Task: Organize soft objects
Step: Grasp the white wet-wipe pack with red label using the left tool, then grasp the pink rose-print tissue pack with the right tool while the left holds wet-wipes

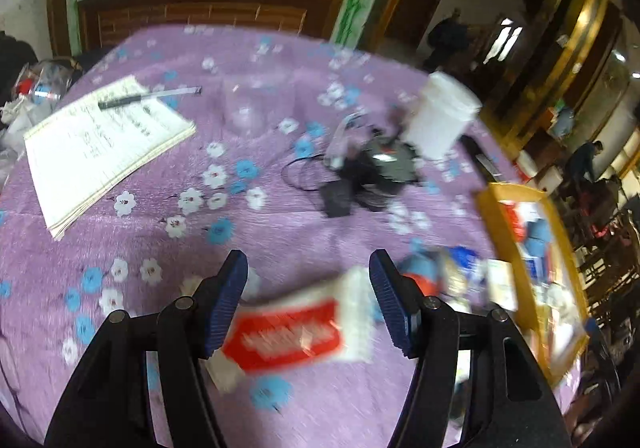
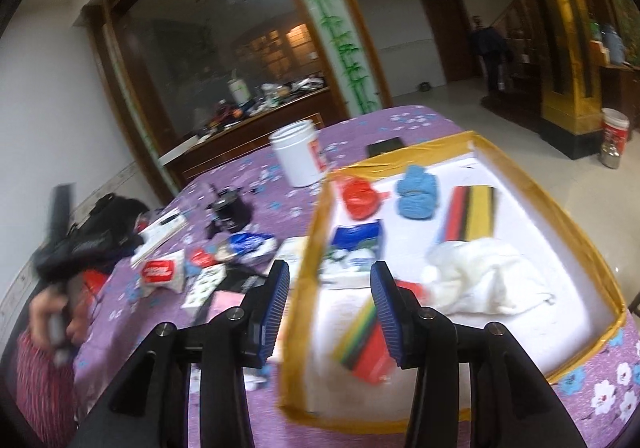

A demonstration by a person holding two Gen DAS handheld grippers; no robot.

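Tabletop [image 1: 280, 60] carries a purple floral cloth; wood-panelled room behind. Left tool [image 1: 308, 304], jaws apart, straddles the red-and-white tissue pack [image 1: 296, 332] without gripping it. Right tool [image 2: 330, 308], jaws apart and empty, hovers over the yellow-rimmed box [image 2: 560, 216].

On the table [image 1: 280, 60], a tissue packet [image 1: 296, 332] lies between my left fingers [image 1: 224, 300]; the box [image 2: 540, 208] sits to its right, jar [image 2: 296, 156] behind.
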